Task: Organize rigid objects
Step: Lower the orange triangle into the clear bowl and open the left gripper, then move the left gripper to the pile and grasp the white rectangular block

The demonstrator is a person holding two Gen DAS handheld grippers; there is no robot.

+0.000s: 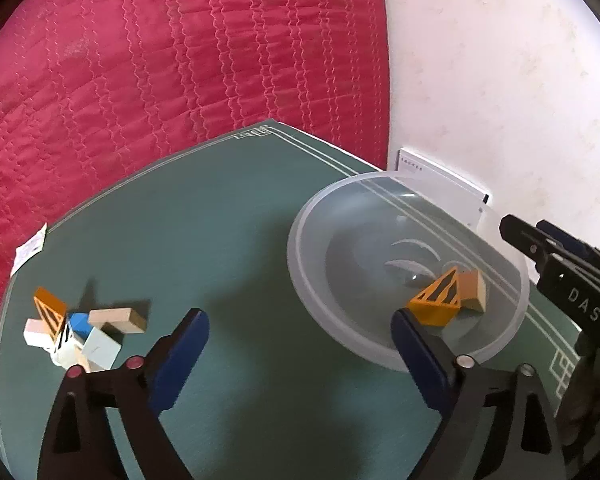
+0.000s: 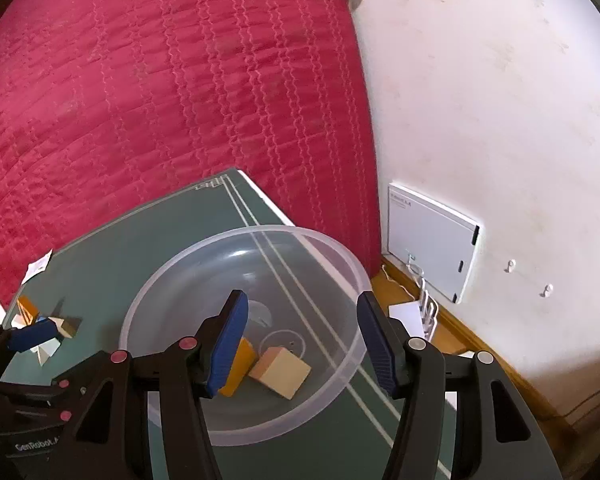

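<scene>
Two blocks, orange wedge (image 1: 436, 304) and tan block (image 2: 281, 373), sit in clear bowl (image 1: 300, 240) near table (image 1: 220, 220) right edge. Left hand-held gripper (image 1: 300, 334) and right hand-held gripper (image 2: 302, 336) both wide, empty.

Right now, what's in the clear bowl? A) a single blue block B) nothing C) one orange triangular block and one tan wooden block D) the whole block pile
C: the clear bowl holds only the orange triangular block and the tan wooden block; the remaining blocks sit piled on the green mat.
</scene>
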